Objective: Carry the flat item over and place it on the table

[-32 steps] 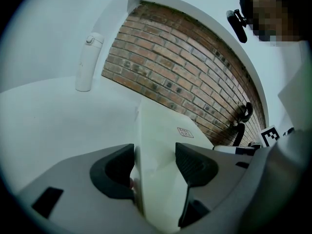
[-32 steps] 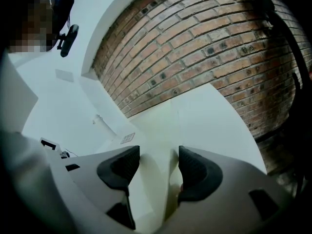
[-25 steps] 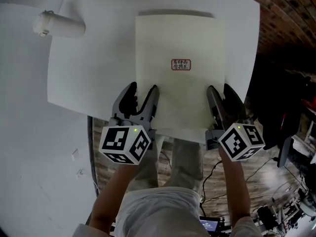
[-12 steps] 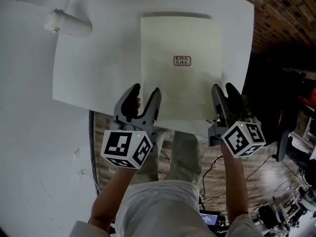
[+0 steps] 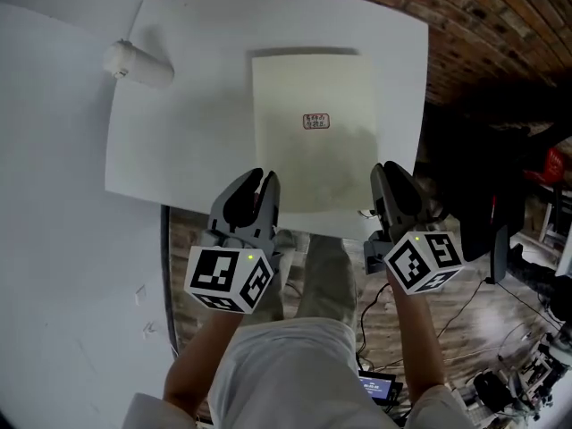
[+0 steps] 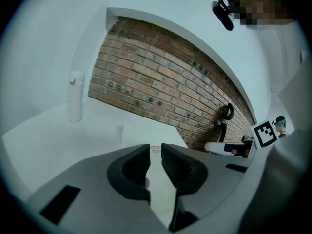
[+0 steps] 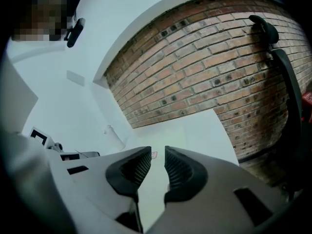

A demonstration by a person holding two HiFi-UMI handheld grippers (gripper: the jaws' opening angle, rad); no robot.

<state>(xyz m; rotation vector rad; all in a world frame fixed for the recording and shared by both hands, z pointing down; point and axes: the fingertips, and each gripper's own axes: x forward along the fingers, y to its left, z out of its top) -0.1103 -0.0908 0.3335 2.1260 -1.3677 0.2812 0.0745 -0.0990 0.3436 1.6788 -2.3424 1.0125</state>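
The flat item (image 5: 313, 132) is a cream board with a small red label (image 5: 316, 121). It lies flat on the white table (image 5: 188, 123), its near edge just inside the table's near edge. My left gripper (image 5: 257, 186) hovers at the board's near left corner and my right gripper (image 5: 391, 181) at its near right corner. Both pairs of jaws are closing to a narrow gap, and nothing is pinched between them. The board (image 6: 141, 134) shows beyond the left gripper (image 6: 155, 152), and the board (image 7: 165, 138) lies ahead of the right gripper (image 7: 157, 155).
A white cylinder (image 5: 137, 63) lies at the table's far left. A brick wall (image 5: 500, 16) runs behind the table, with a dark chair (image 7: 287, 91) to the right. The person's legs stand under the near table edge. Cables and gear (image 5: 500, 365) litter the wooden floor.
Both grippers went from wide open around the board's near corners to nearly closed and drew back a little. The board now rests wholly on the table.
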